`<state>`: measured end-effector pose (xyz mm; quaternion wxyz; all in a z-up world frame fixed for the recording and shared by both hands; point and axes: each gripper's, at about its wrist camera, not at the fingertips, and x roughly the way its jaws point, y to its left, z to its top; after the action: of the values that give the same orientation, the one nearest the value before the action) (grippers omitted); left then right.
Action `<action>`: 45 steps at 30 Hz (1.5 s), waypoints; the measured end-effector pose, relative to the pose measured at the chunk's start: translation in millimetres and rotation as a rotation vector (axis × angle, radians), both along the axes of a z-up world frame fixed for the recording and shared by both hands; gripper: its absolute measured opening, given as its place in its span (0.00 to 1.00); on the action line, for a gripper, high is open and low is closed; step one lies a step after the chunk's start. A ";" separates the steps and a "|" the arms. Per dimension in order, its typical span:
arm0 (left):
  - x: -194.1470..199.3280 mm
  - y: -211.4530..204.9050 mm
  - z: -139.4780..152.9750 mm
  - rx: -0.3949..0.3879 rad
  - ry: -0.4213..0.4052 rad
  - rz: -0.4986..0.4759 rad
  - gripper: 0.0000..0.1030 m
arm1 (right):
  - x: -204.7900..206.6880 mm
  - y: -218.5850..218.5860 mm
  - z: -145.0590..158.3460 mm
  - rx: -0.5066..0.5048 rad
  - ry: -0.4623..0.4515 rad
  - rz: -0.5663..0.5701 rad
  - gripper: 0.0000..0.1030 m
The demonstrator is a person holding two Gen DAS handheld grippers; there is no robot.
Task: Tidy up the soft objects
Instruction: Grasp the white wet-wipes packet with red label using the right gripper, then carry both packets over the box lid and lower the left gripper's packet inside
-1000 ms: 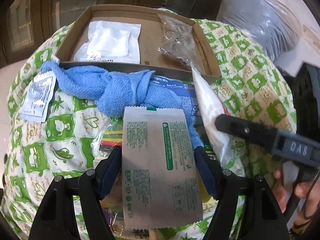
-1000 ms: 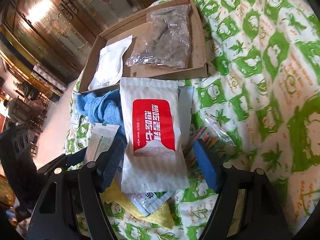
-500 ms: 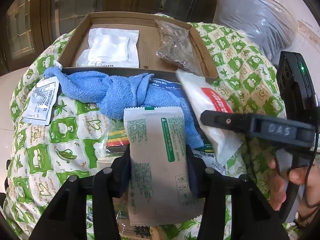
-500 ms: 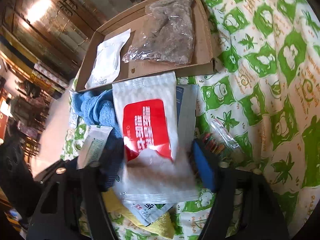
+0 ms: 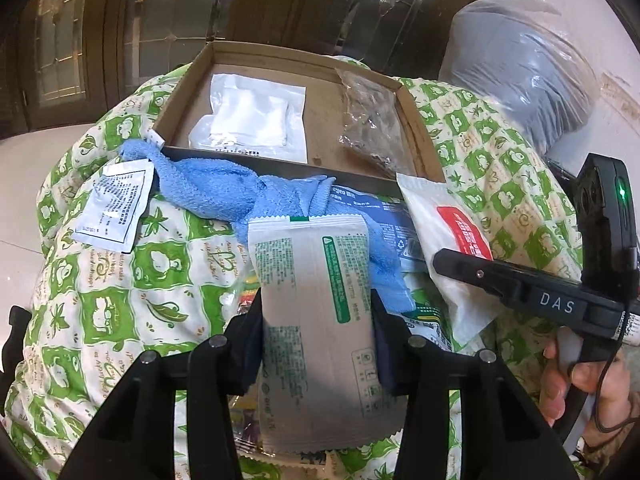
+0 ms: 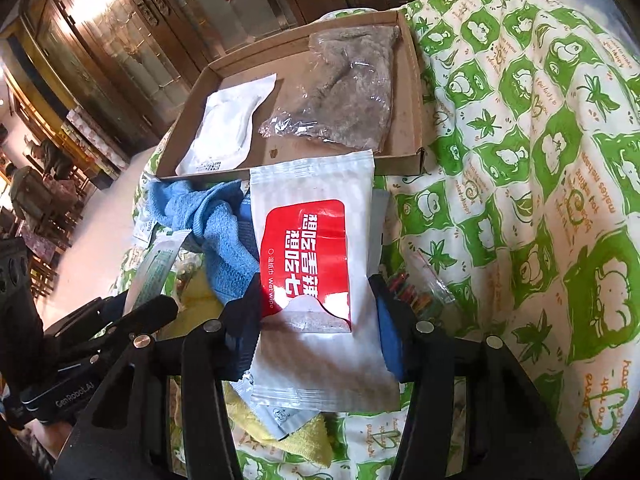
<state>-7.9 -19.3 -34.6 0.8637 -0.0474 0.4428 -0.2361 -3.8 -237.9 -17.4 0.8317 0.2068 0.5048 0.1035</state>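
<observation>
My left gripper [image 5: 316, 320] is shut on a grey-white wipe packet with green print [image 5: 312, 304] and holds it above the green-patterned cloth [image 5: 120, 280]. My right gripper [image 6: 316, 312] is shut on a white wet-wipe packet with a red label [image 6: 312, 256], which also shows in the left wrist view [image 5: 444, 220]. A blue towel [image 5: 240, 192] lies in front of a shallow cardboard box [image 5: 416, 120]. The box holds a white pouch [image 5: 252, 124] and a clear bag of grey stuff [image 5: 372, 120].
A small white sachet [image 5: 116, 204] lies left of the towel. A yellow cloth [image 6: 304, 436] and other packets sit under the right gripper. A bag of coloured sticks [image 6: 412, 292] lies to its right. A grey wrapped bundle [image 5: 520, 80] stands at the far right.
Both grippers have closed from open onto their packets and lifted them a little. The box now sits farther away in both views.
</observation>
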 end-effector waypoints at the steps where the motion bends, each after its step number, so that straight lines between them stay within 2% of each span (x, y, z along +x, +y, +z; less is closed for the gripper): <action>1: -0.5 0.8 0.5 0.002 -0.004 0.004 0.44 | -1.0 -0.3 0.0 -0.001 0.001 0.000 0.49; 45: -7.6 6.9 14.9 0.038 -0.087 0.049 0.45 | -10.5 -0.9 7.2 -0.012 -0.025 -0.010 0.49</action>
<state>-15.5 -12.4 -19.7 0.8884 -0.0316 0.4078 -0.2085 -14.4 -238.8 -10.2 0.8397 0.2029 0.4939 0.0987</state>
